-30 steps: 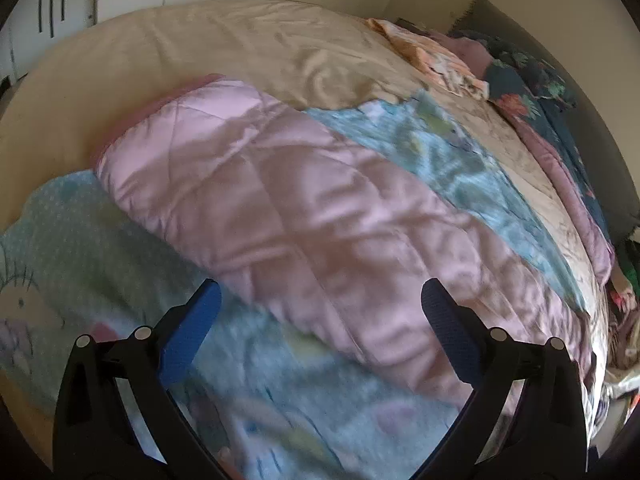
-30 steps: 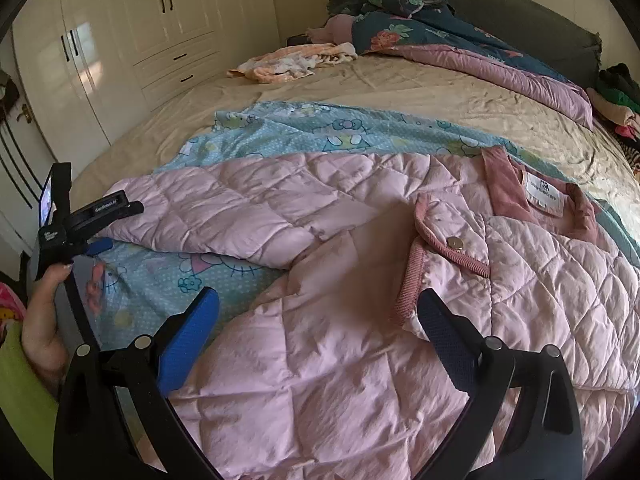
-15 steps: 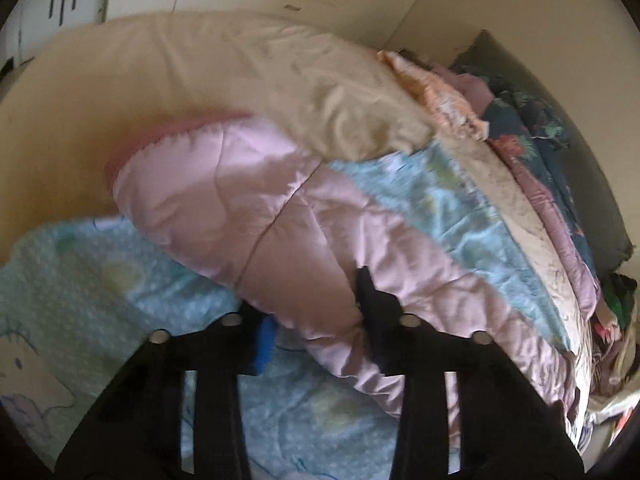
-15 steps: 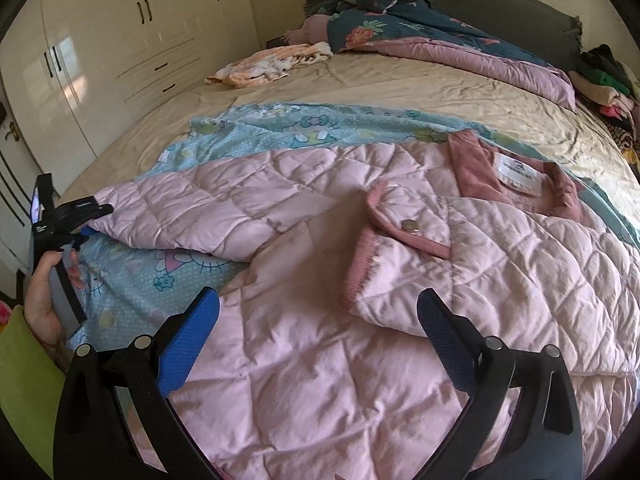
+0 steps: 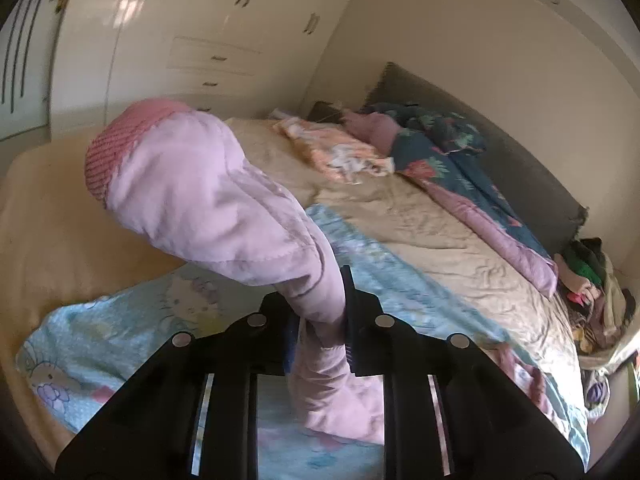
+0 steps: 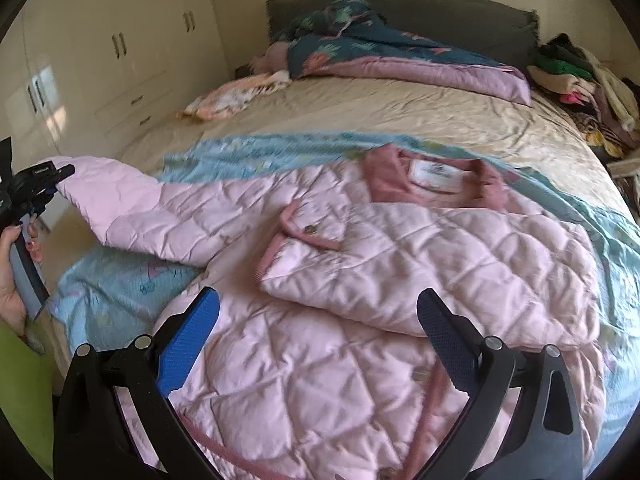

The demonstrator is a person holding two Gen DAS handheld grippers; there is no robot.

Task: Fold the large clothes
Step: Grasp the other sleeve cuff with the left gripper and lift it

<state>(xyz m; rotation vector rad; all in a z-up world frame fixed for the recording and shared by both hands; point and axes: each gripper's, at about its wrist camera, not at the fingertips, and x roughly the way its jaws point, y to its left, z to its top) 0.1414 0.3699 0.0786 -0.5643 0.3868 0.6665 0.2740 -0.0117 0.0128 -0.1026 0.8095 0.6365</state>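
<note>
The pink quilted jacket (image 6: 360, 280) lies spread on the bed (image 6: 400, 116), over a light blue cartoon blanket (image 6: 116, 284). Its sleeve (image 5: 224, 208) is raised off the bed, pinched in the left gripper (image 5: 320, 320), whose jaws have just closed on it; a hand (image 6: 12, 276) holds that gripper at the bed's edge. The right gripper (image 6: 320, 340) hovers above the jacket, tilted downward, jaws wide and empty.

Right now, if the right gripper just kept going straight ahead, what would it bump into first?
Most likely the pink quilted jacket. The right gripper is open with nothing between its fingers, and the jacket fills the space ahead. How far off the fabric is, the picture doesn't show.
</note>
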